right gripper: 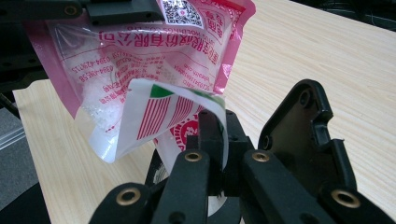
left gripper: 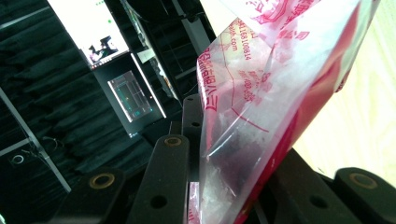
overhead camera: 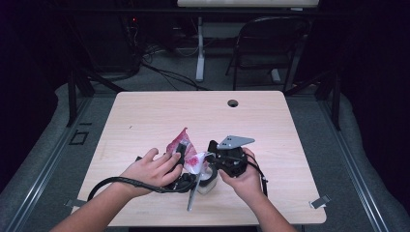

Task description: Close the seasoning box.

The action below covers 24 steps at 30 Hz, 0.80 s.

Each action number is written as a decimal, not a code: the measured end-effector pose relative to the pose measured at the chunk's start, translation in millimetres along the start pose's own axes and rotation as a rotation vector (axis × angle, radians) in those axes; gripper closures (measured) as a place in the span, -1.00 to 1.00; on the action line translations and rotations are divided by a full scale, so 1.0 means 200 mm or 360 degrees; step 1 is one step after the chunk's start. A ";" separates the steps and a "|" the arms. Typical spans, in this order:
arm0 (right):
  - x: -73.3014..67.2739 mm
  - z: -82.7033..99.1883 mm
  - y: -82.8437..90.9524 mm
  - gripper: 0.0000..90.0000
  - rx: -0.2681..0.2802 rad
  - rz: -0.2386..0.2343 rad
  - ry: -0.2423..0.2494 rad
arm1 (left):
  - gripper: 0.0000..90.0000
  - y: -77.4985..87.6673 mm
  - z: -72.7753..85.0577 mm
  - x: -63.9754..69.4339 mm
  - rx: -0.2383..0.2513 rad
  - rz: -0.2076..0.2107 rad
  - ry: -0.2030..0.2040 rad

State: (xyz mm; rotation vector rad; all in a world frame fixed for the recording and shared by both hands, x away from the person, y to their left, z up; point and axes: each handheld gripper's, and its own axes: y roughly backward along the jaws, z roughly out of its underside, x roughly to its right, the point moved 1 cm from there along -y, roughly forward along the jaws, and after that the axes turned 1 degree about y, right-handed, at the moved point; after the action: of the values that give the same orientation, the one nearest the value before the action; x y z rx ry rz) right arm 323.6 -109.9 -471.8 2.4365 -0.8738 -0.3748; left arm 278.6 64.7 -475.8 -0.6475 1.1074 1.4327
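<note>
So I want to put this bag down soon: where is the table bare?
The far half of the light wooden table, from the pink-and-clear plastic bag back to the round cable hole, is bare, and so are both side strips. The near middle is crowded: both tongs grip the bag above a small white container.

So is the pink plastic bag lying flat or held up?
Held up: the bag is off the table, pinched between left gripper and right gripper.

Recording lab, black curtains (overhead camera: 29,58), lit monitor (left gripper: 88,32), cables (overhead camera: 159,72), folding chair (overhead camera: 268,43)
</note>
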 end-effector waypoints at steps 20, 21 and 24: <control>0.01 0.02 -0.03 1.00 -0.0033 -0.0010 -0.0008 | 0.79 0.01 0.01 0.00 -0.0007 -0.0006 0.0033; 0.01 0.02 -0.02 1.00 -0.0034 -0.0006 -0.0008 | 0.79 0.01 0.01 0.00 -0.0007 -0.0004 0.0038; 0.01 0.02 -0.02 1.00 -0.0021 -0.0007 -0.0014 | 0.79 0.01 0.02 0.01 -0.0012 0.0014 0.0074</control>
State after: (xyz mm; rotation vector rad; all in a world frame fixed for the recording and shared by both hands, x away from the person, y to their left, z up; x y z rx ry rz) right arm 325.5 -109.9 -477.7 2.4268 -0.8673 -0.3919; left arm 277.6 69.2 -476.0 -0.6853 1.1428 1.4361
